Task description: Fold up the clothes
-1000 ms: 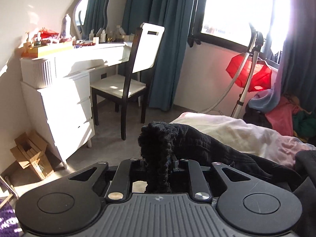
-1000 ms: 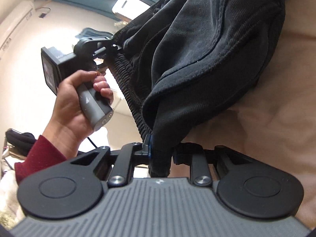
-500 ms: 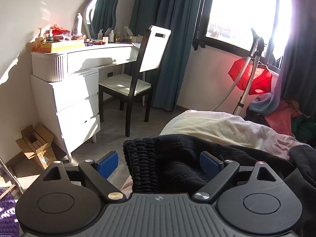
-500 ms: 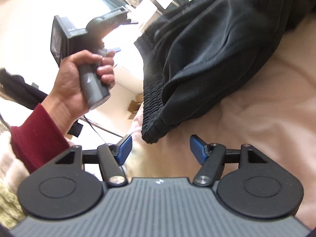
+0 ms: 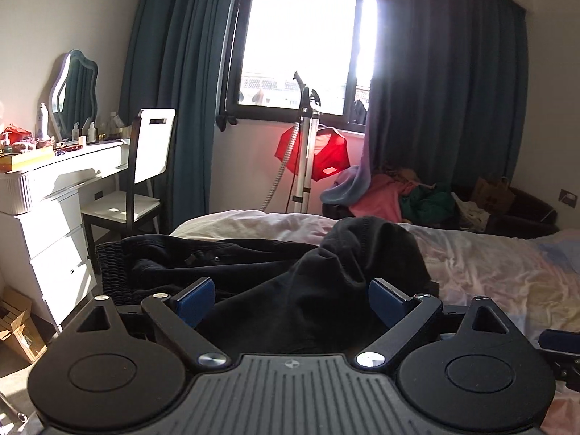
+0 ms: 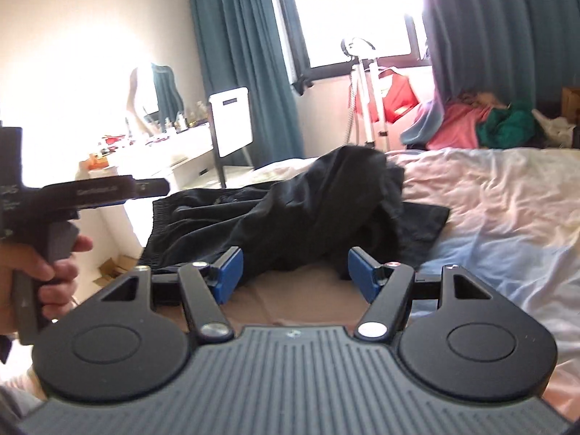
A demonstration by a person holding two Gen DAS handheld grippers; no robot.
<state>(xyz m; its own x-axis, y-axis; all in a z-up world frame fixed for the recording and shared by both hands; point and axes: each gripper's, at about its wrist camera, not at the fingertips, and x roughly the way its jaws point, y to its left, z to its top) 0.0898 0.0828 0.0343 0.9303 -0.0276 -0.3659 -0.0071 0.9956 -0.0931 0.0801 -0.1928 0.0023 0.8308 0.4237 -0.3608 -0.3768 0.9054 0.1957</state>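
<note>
A pair of black trousers (image 5: 275,282) lies bunched on the bed (image 5: 500,264), its ribbed waistband (image 5: 112,268) at the left edge of the mattress. The left gripper (image 5: 290,301) is open just above the heaped cloth, blue pads wide apart, nothing between them. In the right wrist view the same black trousers (image 6: 297,214) lie ahead on the pale sheet (image 6: 507,210). The right gripper (image 6: 293,275) is open, pulled back from the cloth's near edge. A hand (image 6: 43,272) holds the left gripper's handle at the left.
A white dresser (image 5: 47,210) with a mirror and a white-backed chair (image 5: 145,174) stand left of the bed. A garment steamer with a red top (image 5: 311,152) stands by the window. A pile of coloured clothes (image 5: 398,195) lies at the far side.
Both grippers were shut on the trousers' waistband a second ago; both opened and let it drop. Both have since drawn back and levelled out, and the trousers now lie on the bed.
</note>
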